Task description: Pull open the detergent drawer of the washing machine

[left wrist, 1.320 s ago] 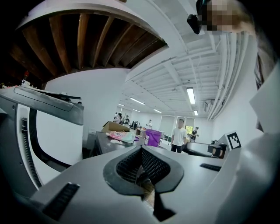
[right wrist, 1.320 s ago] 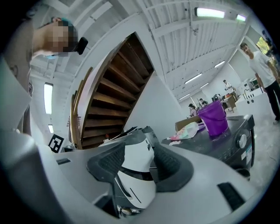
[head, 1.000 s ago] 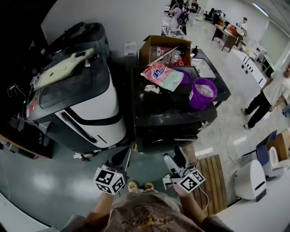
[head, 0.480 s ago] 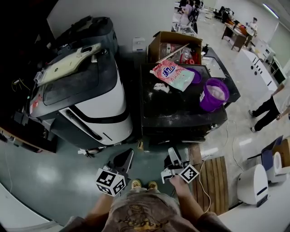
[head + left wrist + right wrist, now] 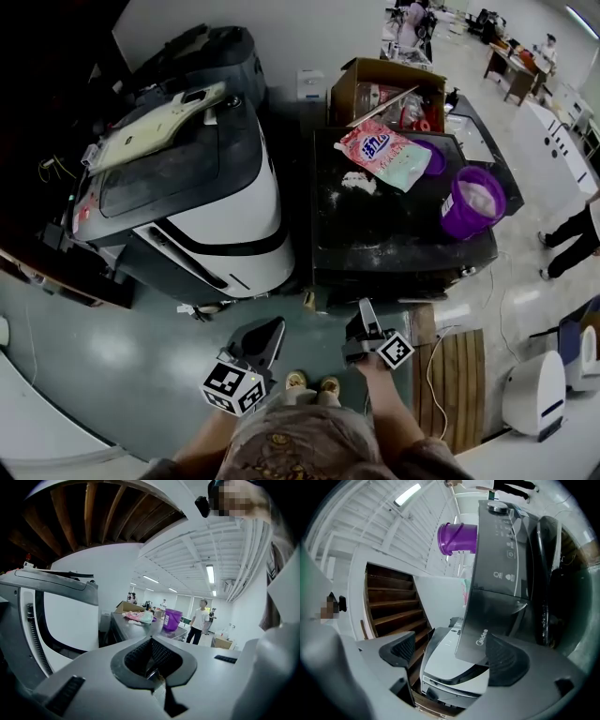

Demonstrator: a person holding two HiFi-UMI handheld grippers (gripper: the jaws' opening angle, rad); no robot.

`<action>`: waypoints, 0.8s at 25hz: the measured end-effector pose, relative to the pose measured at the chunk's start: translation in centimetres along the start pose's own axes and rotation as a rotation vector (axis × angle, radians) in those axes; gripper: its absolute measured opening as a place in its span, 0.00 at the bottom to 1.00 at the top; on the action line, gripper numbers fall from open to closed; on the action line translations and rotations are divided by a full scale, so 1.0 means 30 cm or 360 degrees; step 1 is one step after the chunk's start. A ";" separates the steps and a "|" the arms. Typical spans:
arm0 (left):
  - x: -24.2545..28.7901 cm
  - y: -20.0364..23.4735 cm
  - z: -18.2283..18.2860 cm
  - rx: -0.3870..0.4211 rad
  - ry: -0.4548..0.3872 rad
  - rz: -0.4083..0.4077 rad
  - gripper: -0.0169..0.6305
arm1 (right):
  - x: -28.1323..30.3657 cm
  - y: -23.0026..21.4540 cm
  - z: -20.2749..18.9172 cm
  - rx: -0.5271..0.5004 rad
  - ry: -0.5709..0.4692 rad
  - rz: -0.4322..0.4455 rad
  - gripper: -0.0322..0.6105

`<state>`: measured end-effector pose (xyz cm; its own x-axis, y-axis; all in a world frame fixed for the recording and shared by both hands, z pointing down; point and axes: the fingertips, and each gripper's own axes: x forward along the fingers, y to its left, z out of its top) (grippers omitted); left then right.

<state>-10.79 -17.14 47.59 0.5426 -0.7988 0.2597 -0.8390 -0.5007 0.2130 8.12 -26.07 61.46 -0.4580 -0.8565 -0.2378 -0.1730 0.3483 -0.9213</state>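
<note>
The black washing machine (image 5: 394, 239) stands right of centre in the head view. In the right gripper view it appears turned on its side. Its dark detergent drawer front (image 5: 497, 616) carries a brand name and sits beside the control panel (image 5: 506, 541). My right gripper (image 5: 364, 321) hangs low before the machine's front, rolled sideways and open, jaws wide. The drawer front shows between the fingertips (image 5: 401, 649) but lies further off, untouched. My left gripper (image 5: 261, 339) is shut on nothing, left of the machine and pointing past it.
A detergent bag (image 5: 384, 155), a purple bucket (image 5: 476, 202) and a cardboard box (image 5: 389, 89) sit on the washing machine. A large white and black machine (image 5: 206, 206) stands to the left. A slatted wooden mat (image 5: 450, 375) lies on the floor at right. A person (image 5: 572, 239) stands further right.
My right gripper has sunk and rolled onto its side, moving closer to the washing machine's front. The left gripper has shifted only slightly.
</note>
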 end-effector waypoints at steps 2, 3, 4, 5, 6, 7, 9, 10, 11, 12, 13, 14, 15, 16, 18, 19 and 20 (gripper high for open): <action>0.002 0.009 -0.009 0.0003 0.0020 0.0008 0.06 | 0.018 -0.048 -0.007 0.0030 -0.0008 -0.0017 0.77; 0.002 0.013 -0.014 0.0002 0.0031 0.0012 0.06 | 0.025 -0.071 -0.010 0.0046 -0.0013 -0.0025 0.77; 0.002 0.017 -0.021 0.0001 0.0040 0.0017 0.06 | 0.032 -0.092 -0.014 0.0056 -0.0016 -0.0032 0.77; 0.003 0.023 -0.027 -0.0003 0.0049 0.0023 0.06 | 0.040 -0.114 -0.018 0.0058 -0.0016 -0.0037 0.77; 0.003 0.029 -0.033 -0.0007 0.0057 0.0029 0.06 | 0.048 -0.135 -0.021 0.0056 -0.0015 -0.0043 0.77; 0.003 0.035 -0.037 -0.0011 0.0063 0.0035 0.06 | 0.056 -0.156 -0.025 0.0057 -0.0015 -0.0050 0.77; 0.002 0.047 -0.043 -0.0019 0.0072 0.0049 0.06 | 0.069 -0.193 -0.029 0.0077 -0.0028 -0.0061 0.77; 0.001 0.053 -0.046 -0.0024 0.0076 0.0056 0.06 | 0.075 -0.209 -0.030 0.0094 -0.0038 -0.0064 0.77; 0.000 0.059 -0.049 -0.0028 0.0080 0.0063 0.06 | 0.081 -0.222 -0.032 0.0114 -0.0047 -0.0064 0.77; -0.001 0.064 -0.051 -0.0031 0.0085 0.0072 0.06 | 0.087 -0.233 -0.035 0.0133 -0.0055 -0.0061 0.77; -0.004 0.071 -0.053 -0.0034 0.0090 0.0082 0.06 | 0.093 -0.243 -0.040 0.0149 -0.0061 -0.0058 0.77; -0.006 0.077 -0.054 -0.0037 0.0094 0.0093 0.06 | 0.097 -0.253 -0.044 0.0161 -0.0066 -0.0056 0.77; -0.008 0.083 -0.055 -0.0039 0.0098 0.0103 0.06 | 0.101 -0.263 -0.047 0.0170 -0.0070 -0.0054 0.77; -0.010 0.089 -0.059 -0.0038 0.0101 0.0109 0.06 | 0.105 -0.270 -0.050 0.0179 -0.0074 -0.0049 0.77; -0.016 0.096 -0.068 -0.0037 0.0107 0.0121 0.06 | 0.112 -0.273 -0.054 0.0208 -0.0082 -0.0026 0.77; -0.020 0.099 -0.071 -0.0040 0.0111 0.0128 0.06 | 0.114 -0.273 -0.055 0.0223 -0.0086 -0.0013 0.77; -0.024 0.101 -0.075 -0.0044 0.0115 0.0135 0.06 | 0.115 -0.276 -0.056 0.0237 -0.0091 -0.0002 0.77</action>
<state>-13.63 -17.35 50.17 0.4721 -0.8112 0.3449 -0.8811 -0.4222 0.2132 6.50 -31.27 68.78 -0.4069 -0.8786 -0.2499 -0.0403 0.2906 -0.9560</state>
